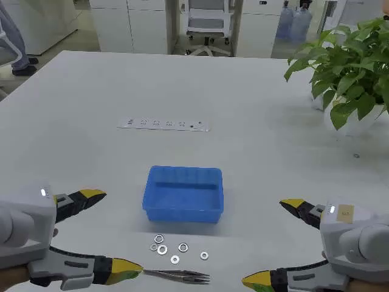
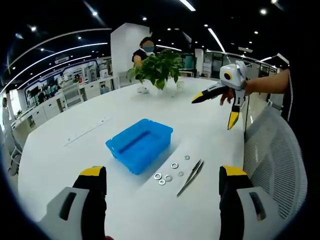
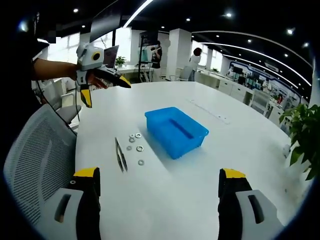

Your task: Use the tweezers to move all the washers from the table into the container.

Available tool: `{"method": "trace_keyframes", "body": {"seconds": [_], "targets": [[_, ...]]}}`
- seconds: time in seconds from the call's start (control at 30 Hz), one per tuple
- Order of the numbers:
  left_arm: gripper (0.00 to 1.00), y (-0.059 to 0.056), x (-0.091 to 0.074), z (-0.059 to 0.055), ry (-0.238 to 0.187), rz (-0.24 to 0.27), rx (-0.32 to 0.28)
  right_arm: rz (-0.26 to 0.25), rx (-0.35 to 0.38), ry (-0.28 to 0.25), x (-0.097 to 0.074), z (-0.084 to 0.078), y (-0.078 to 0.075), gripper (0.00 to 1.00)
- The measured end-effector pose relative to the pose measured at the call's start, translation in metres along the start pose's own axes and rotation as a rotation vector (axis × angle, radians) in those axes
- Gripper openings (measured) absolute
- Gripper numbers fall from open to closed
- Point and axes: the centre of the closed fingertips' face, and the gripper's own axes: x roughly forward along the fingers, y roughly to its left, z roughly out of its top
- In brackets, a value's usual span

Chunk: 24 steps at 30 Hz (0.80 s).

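Note:
Several small silver washers (image 1: 173, 247) (image 2: 170, 174) (image 3: 135, 142) lie loose on the white table in front of an empty blue container (image 1: 183, 193) (image 2: 139, 143) (image 3: 176, 130). Metal tweezers (image 1: 178, 275) (image 2: 190, 177) (image 3: 120, 154) lie flat just nearer than the washers. My left gripper (image 1: 112, 231) (image 2: 162, 180) is open at the lower left, apart from the tweezers. On the lower right my right gripper (image 1: 276, 243) (image 3: 159, 181) is open too. Nothing sits between either pair of jaws. Each gripper also appears in the other's view, left gripper (image 3: 102, 85) and right gripper (image 2: 216, 107).
A white power strip (image 1: 164, 124) lies beyond the container. A potted green plant (image 1: 349, 76) stands at the table's right rear. A mesh chair back (image 2: 272, 165) (image 3: 35, 160) is near the table's front edge. An office chair (image 1: 208, 24) and people stand beyond the table.

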Motion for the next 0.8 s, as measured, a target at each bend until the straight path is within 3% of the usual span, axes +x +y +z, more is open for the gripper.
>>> {"method": "trace_keyframes", "body": {"seconds": [0.8], "targets": [[0.99,0.0008,-0.0019,0.0028,-0.006,0.003,0.012,-0.001,-0.012,-0.004,-0.0004,0.002,-0.0003,0.99]]}}
